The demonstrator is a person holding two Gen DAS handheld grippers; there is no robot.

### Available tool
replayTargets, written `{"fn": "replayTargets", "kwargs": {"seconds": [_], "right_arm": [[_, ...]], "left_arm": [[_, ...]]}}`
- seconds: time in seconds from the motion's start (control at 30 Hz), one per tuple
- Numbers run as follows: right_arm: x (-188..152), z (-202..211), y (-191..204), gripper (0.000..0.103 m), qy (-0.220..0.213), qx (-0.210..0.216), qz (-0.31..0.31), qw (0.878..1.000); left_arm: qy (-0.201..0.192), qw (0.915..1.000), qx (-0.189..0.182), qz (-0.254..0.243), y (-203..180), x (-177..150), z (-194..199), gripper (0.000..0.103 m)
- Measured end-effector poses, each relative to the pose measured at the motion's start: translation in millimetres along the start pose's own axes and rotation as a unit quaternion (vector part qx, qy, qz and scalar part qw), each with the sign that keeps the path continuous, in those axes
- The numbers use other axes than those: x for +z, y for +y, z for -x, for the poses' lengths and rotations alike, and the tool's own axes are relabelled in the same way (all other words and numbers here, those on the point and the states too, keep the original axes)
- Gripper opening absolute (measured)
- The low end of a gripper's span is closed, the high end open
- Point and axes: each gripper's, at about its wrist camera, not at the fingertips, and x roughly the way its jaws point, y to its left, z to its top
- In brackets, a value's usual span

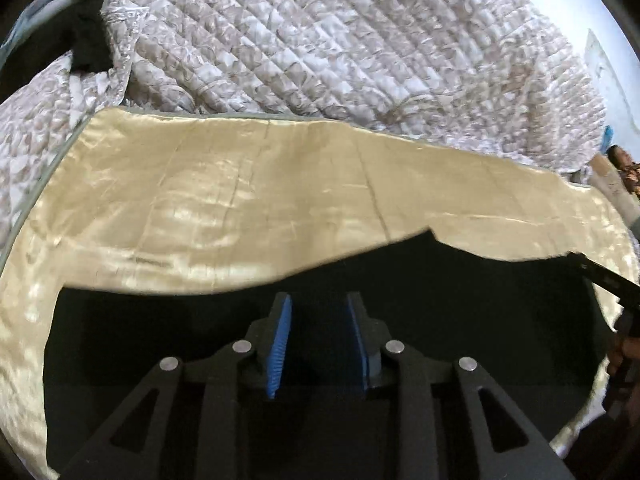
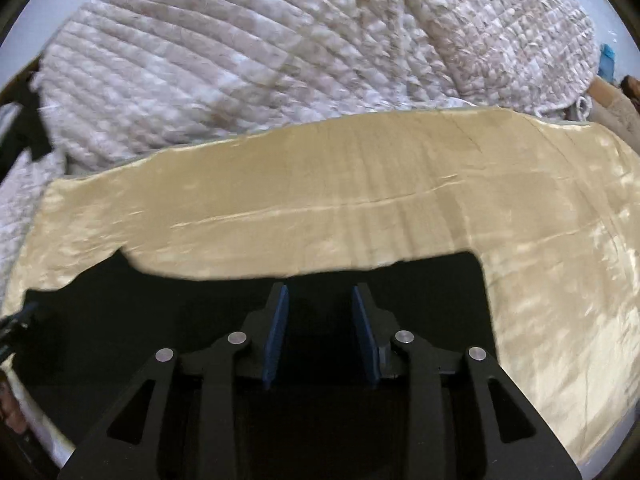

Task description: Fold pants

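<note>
Black pants (image 1: 160, 320) lie spread flat on a shiny cream cloth (image 1: 240, 200), filling the lower half of both views. My left gripper (image 1: 318, 300) hovers over the dark fabric near its far edge. Its blue pads (image 1: 280, 344) stand apart and I see nothing pinched between them. In the right wrist view the same pants (image 2: 160, 292) end in a square corner at the right. My right gripper (image 2: 319, 290) is over them, jaws apart, with only dark cloth showing below. Part of the other gripper (image 1: 608, 280) shows at the left wrist view's right edge.
A quilted, patterned blanket (image 1: 320, 40) is bunched up behind the cream cloth (image 2: 320, 184) and also fills the back of the right wrist view as the blanket (image 2: 200, 60). Another dark garment (image 1: 88, 40) lies at the far left. A person (image 1: 624, 164) is at the far right.
</note>
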Motion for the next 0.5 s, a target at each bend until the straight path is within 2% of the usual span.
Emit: {"fn": "replayTargets", "kwargs": {"seconds": [0.07, 0.13, 0.17, 0.33, 0.5], "right_arm": [[-0.9, -9.4, -14.3, 0.034, 0.001, -0.018, -0.022, 1.000], [-4.4, -16.9, -29.3, 0.032, 0.011, -0.007, -0.054, 0.998], [-5.6, -18.3, -32.5, 0.032, 0.012, -0.002, -0.062, 0.998], [-6.2, -2.6, -20.3, 0.033, -0.030, -0.023, -0.049, 0.998], [-9.8, -0.5, 3.7, 0.033, -0.028, 0.003, -0.014, 0.999]], "left_arm": [[0.016, 0.9995, 0.022, 0.017, 13.6, -1.9, -14.8, 0.031], [0.042, 0.9978, 0.032, 0.040, 27.2, -6.4, -31.3, 0.033], [0.035, 0.9980, 0.026, 0.047, 31.9, -7.3, -30.9, 0.034], [0.028, 0.9975, 0.047, 0.044, 29.9, -8.6, -20.3, 0.035], [0.025, 0.9982, 0.043, 0.032, 19.5, -17.9, -12.5, 0.035]]}}
